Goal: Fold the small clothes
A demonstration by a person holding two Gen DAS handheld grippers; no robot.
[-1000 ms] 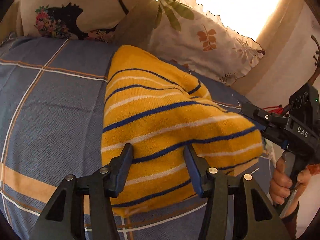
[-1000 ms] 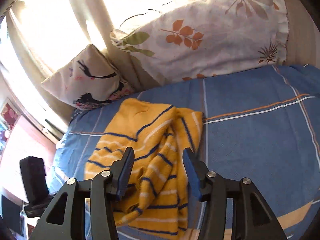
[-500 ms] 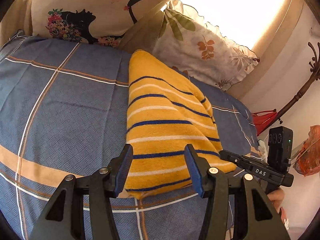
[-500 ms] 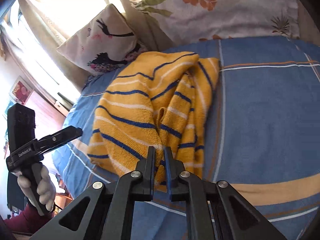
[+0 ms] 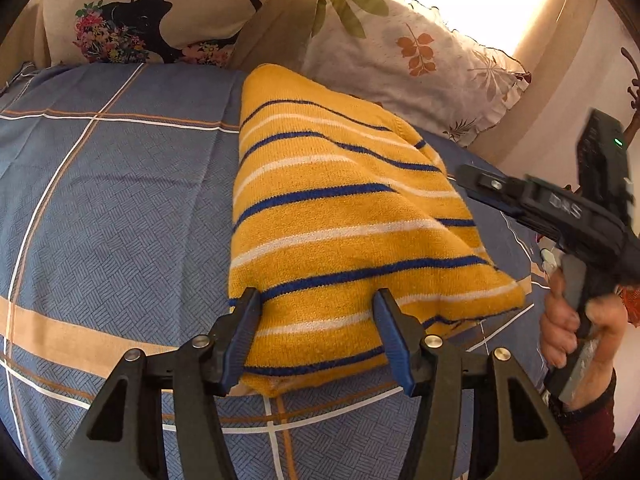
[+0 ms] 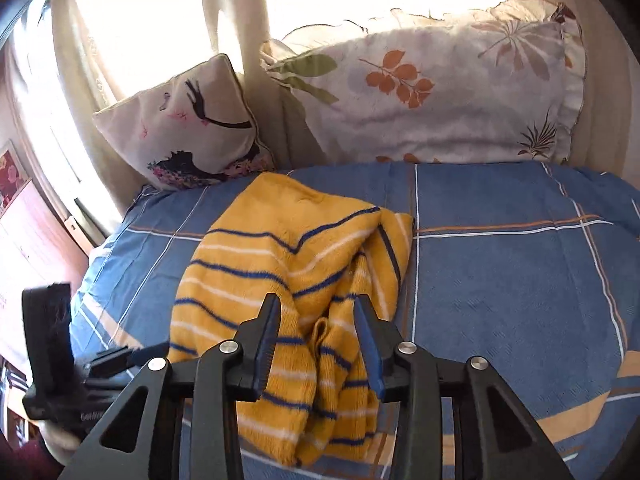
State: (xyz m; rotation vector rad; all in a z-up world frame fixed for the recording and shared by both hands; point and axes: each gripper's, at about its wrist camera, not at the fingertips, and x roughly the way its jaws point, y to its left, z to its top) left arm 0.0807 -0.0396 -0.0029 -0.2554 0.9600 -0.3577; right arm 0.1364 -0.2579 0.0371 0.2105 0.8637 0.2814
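Note:
A yellow knit sweater (image 5: 340,220) with blue and white stripes lies folded on the blue plaid bedsheet (image 5: 100,220). My left gripper (image 5: 318,316) is open, its fingers over the sweater's near edge, holding nothing. In the right wrist view the sweater (image 6: 280,272) lies bunched, with a rumpled fold near its right side. My right gripper (image 6: 316,320) is open just above the sweater's near part, empty. The right gripper also shows in the left wrist view (image 5: 480,180), at the sweater's right edge. The left gripper's body shows at the lower left of the right wrist view (image 6: 52,360).
Two pillows lean at the head of the bed: one with a black figure print (image 5: 140,20) and one with a leaf print (image 5: 400,52). A bright curtained window (image 6: 160,20) stands behind. The bed edge runs along the left in the right wrist view.
My right gripper was shut on the sweater's edge half a second ago; it has let go, opened and pulled back. My left gripper stayed open and moved closer over the sweater's near edge.

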